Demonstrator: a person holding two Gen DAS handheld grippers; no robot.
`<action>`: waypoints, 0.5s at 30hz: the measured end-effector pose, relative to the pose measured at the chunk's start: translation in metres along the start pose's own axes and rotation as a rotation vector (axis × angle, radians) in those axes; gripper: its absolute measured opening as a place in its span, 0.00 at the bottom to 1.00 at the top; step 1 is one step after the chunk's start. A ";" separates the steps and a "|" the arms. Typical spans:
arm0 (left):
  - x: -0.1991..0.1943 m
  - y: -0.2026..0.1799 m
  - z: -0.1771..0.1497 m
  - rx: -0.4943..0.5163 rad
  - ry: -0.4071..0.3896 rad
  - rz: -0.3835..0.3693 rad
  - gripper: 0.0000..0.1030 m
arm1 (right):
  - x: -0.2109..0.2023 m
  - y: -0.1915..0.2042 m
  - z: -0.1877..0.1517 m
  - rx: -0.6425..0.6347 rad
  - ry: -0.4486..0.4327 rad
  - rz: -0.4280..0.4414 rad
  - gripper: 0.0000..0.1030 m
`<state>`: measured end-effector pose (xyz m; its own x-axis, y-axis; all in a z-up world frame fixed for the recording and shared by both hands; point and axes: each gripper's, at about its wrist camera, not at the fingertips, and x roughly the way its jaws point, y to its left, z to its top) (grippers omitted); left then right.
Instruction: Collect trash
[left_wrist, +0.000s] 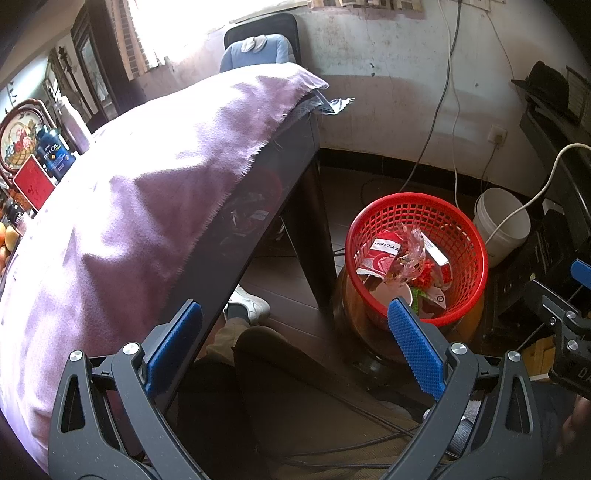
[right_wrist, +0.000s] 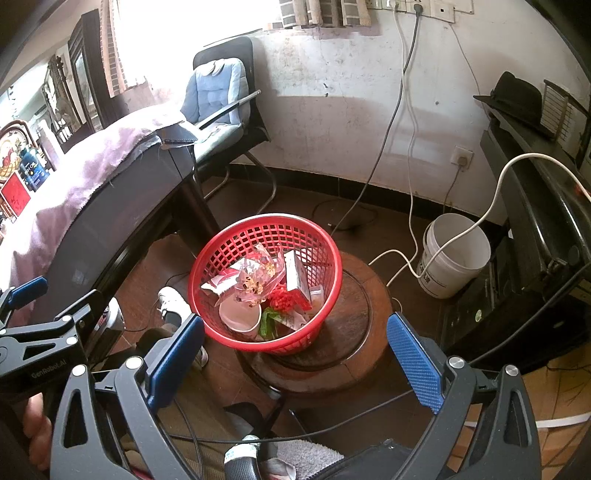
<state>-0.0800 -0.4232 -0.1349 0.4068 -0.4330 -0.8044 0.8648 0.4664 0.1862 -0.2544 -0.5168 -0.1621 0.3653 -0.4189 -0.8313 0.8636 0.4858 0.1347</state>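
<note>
- The red plastic mesh basket (right_wrist: 264, 280) is round, with a lattice wall and a solid rim; it sits on a round dark wooden stool (right_wrist: 354, 317).
- Inside lie a crumpled clear wrapper (right_wrist: 258, 278), a white paper cup (right_wrist: 240, 316) tipped on its side, a red-and-white carton (right_wrist: 297, 275) and a red-and-white packet (left_wrist: 384, 248).
- A fringed purple cloth (left_wrist: 147, 192) drapes the dark table (left_wrist: 266, 192); a white plastic bucket (right_wrist: 452, 254) stands on the floor near the stool.
- The left gripper (left_wrist: 295, 319) is spread wide and holds nothing; it is angled down beside the table edge, the basket just past its right finger.
- The right gripper (right_wrist: 295, 332) is likewise released and empty, tilted down, with the basket between and beyond its blue ribbed pads (right_wrist: 413, 363).
</note>
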 end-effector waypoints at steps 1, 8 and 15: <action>0.000 0.000 0.000 0.000 0.000 -0.001 0.93 | 0.000 0.000 0.000 0.000 -0.001 -0.001 0.94; 0.000 0.000 0.001 0.000 0.001 0.000 0.93 | -0.001 -0.002 0.002 0.002 -0.002 0.000 0.94; 0.002 0.000 0.002 0.001 0.007 -0.003 0.93 | -0.001 -0.002 0.003 0.004 -0.003 -0.001 0.94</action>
<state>-0.0786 -0.4256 -0.1349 0.4022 -0.4287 -0.8090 0.8662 0.4645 0.1845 -0.2560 -0.5195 -0.1602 0.3656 -0.4212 -0.8300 0.8651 0.4828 0.1360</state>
